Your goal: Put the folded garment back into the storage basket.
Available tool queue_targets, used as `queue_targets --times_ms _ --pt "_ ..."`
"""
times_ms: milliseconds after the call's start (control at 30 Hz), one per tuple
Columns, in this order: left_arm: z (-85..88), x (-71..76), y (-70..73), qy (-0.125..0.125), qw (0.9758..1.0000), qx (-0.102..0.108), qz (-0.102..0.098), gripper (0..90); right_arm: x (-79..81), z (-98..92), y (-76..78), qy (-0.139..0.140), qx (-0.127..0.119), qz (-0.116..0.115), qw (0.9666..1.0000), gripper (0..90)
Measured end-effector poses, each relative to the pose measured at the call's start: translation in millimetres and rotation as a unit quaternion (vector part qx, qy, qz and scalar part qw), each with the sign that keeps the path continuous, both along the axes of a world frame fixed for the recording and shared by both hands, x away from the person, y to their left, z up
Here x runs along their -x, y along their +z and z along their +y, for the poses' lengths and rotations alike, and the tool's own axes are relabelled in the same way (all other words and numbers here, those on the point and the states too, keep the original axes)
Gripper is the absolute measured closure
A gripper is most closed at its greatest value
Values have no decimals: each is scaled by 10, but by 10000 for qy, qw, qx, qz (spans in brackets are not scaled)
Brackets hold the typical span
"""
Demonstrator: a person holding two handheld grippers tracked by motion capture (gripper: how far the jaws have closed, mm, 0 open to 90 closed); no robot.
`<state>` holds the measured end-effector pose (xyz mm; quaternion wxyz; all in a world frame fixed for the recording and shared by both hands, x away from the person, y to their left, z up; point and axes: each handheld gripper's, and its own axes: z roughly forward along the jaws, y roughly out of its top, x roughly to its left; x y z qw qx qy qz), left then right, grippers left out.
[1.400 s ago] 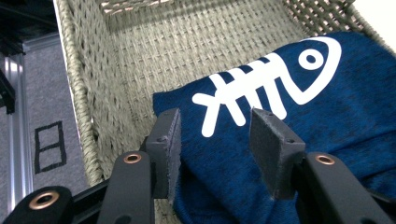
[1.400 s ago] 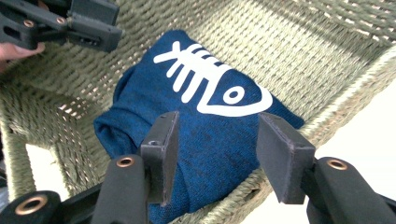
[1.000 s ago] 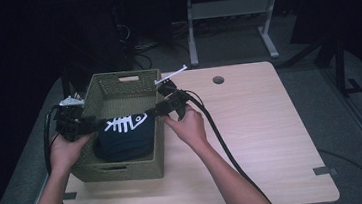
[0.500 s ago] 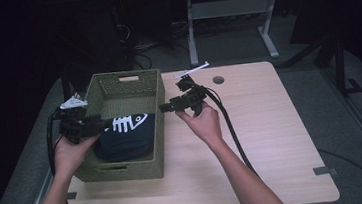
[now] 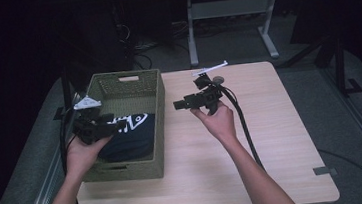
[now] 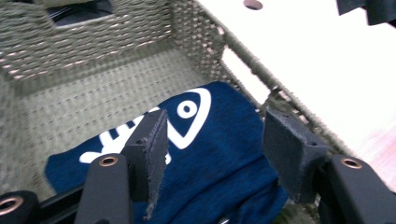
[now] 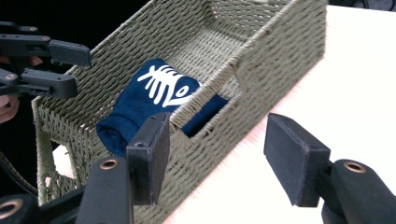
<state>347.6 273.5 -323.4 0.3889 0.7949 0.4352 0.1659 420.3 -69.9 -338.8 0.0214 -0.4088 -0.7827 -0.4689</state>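
Observation:
A folded navy cloth [image 5: 128, 139] with a white fish-bone print lies in the near half of a woven olive basket [image 5: 162, 115]. My left gripper [image 5: 116, 124] hovers over the basket's left side, open, its jaws above the cloth [image 6: 205, 182] and not touching it. My right gripper [image 5: 176, 104] is held over the table just right of the basket, open and pointing at its side wall [image 7: 261, 60]. Both pairs of jaws have just been opening, with nothing between them. The right gripper view has the cloth [image 7: 154, 93] and the left gripper [image 7: 70, 69] beyond it.
The basket stands on the left part of a light wooden table [image 5: 273, 138], which has a round cable hole [image 6: 252, 4] at the back. Black cables trail from both grippers. A white desk frame [image 5: 230, 12] stands on the dark floor behind.
Both grippers have drawn away from the cloth, the left toward the basket's left rim, the right out over the table. Their jaws stand wider. The cloth stays in the basket.

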Motion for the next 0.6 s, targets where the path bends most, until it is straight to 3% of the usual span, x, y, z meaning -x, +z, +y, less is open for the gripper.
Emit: queue_targets --times_ms 167,600 --pt "-101 -11 8 -78 9999 145 3 369 16 -151 -7 -90 -11 -20 10000 397" --pt "-378 -17 0 -336 9993 178 -34 348 63 -495 -63 -290 -34 -6 9996 383"
